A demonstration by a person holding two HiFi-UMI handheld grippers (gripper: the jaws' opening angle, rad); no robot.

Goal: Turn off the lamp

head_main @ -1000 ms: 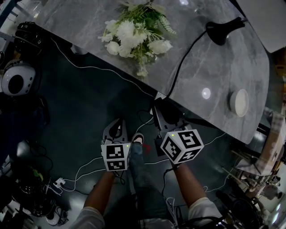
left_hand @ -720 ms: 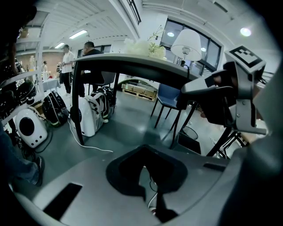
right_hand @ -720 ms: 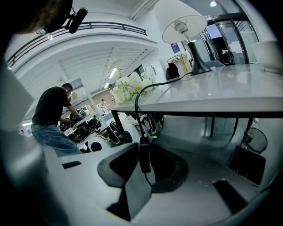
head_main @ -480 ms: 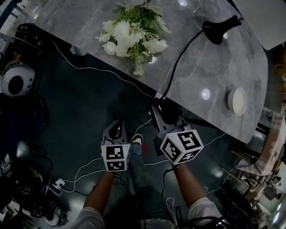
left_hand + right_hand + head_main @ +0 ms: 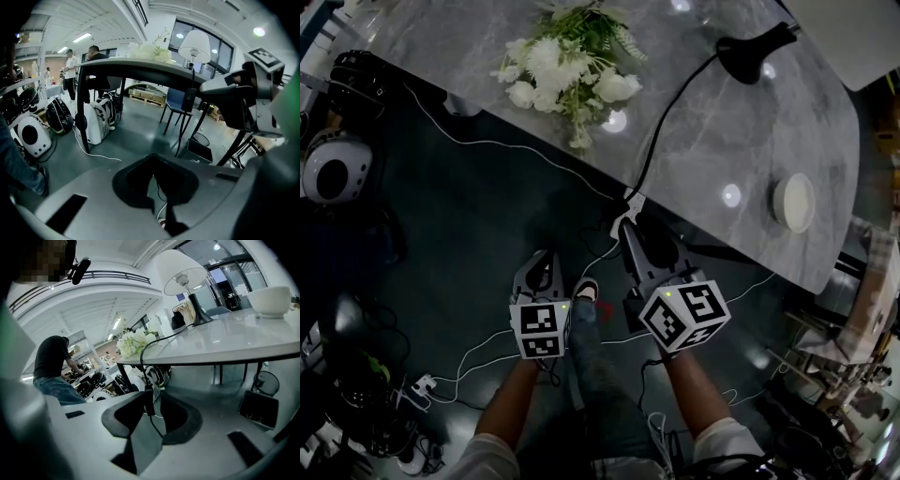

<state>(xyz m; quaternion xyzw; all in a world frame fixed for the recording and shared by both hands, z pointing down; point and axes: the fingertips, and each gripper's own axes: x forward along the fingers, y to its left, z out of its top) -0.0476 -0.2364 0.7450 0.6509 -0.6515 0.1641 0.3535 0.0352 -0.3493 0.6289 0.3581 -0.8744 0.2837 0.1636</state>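
The lamp (image 5: pixel 750 52) stands at the far right of the grey marble table (image 5: pixel 487 56); from above its shade looks dark. Its black cord (image 5: pixel 670 122) runs over the table edge and carries an inline switch (image 5: pixel 625 208). My right gripper (image 5: pixel 645 232) points at that switch just below the edge. In the right gripper view the switch (image 5: pixel 149 401) hangs between the jaws, which are opening and do not press on it, and the white shade (image 5: pixel 180 270) shows beyond. My left gripper (image 5: pixel 546 258) hangs over the floor, shut and empty.
White flowers (image 5: pixel 567 70) lie on the table and a white bowl (image 5: pixel 794 202) stands near its right edge. Bags and a white helmet-like case (image 5: pixel 333 169) sit at the left. White cables (image 5: pixel 478 352) trail over the dark floor by my feet.
The right gripper's jaws have spread apart and drawn back a little from the table edge, so the switch shows beyond their tips. The left gripper has kept still.
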